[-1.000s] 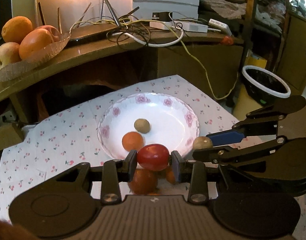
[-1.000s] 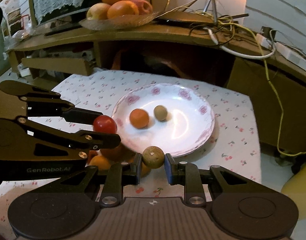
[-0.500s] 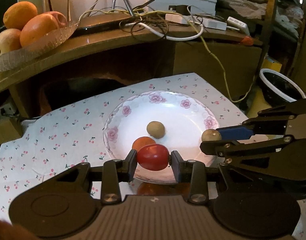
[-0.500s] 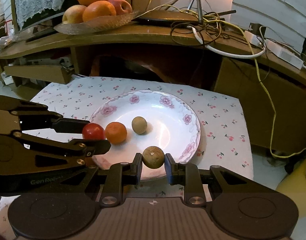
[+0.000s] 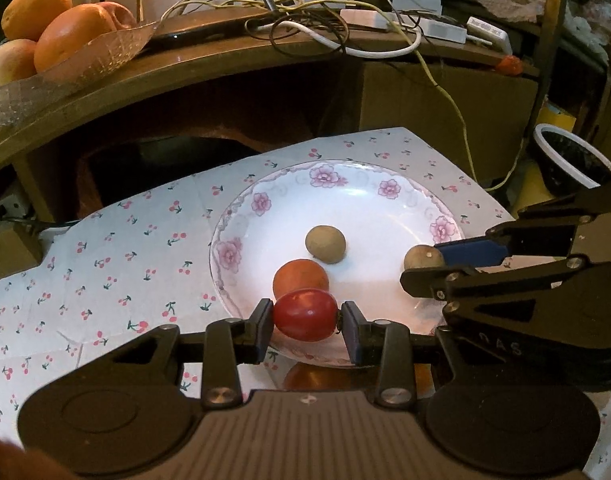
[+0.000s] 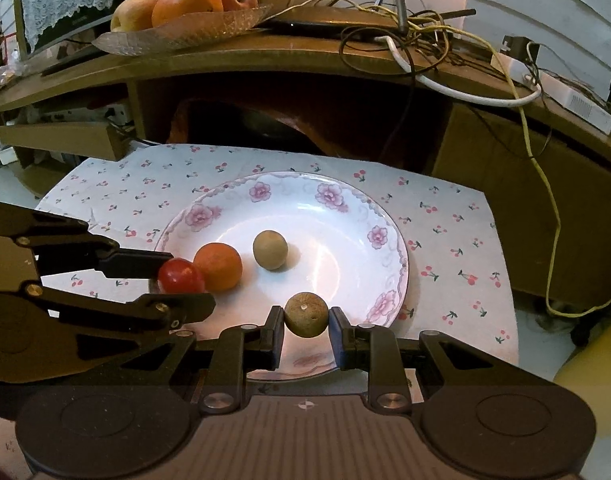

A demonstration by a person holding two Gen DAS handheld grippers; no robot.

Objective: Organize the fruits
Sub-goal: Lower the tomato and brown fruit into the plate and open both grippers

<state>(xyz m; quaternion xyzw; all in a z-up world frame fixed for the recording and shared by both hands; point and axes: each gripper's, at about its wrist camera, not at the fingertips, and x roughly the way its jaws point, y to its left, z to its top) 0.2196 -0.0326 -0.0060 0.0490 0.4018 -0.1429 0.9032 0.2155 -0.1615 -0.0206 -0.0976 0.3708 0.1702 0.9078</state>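
1. The wooden desk (image 6: pixel 305 56) curves across the back of your view, with a dark hollow under it. Its front edge stands well behind the plate.

2. The cherry-print cloth (image 5: pixel 117 264) covers the low table. In the right wrist view its far edge runs just in front of the dark hollow, and its right edge drops off beyond the plate. There is bare cloth to the left of the plate and a narrower strip to the right.

3. The flowered white plate (image 6: pixel 329 196) sits in the middle of the cloth. The far half of its bowl and its right side are bare.

4. The glass dish (image 6: pixel 177 34) of large fruit rests on the desk, up and to the left, well apart from your work.

5. Your left gripper (image 5: pixel 306 315) pinches a red tomato (image 5: pixel 305 314) between both pads, over the plate's near left rim.

6. Your right gripper (image 6: pixel 306 315) pinches a brown round fruit (image 6: pixel 306 314) between both pads, over the plate's near rim, right of the tomato.

7. An orange fruit (image 6: pixel 218 266) lies in the plate, just beside or touching the held tomato; you cannot tell which.

8. A second brown fruit (image 6: pixel 270 255) lies near the plate's centre, just right of the orange one, with a small gap between them.

9. Another orange fruit (image 5: pixel 317 376) lies on the cloth under the plate's near rim, mostly hidden by your left gripper.
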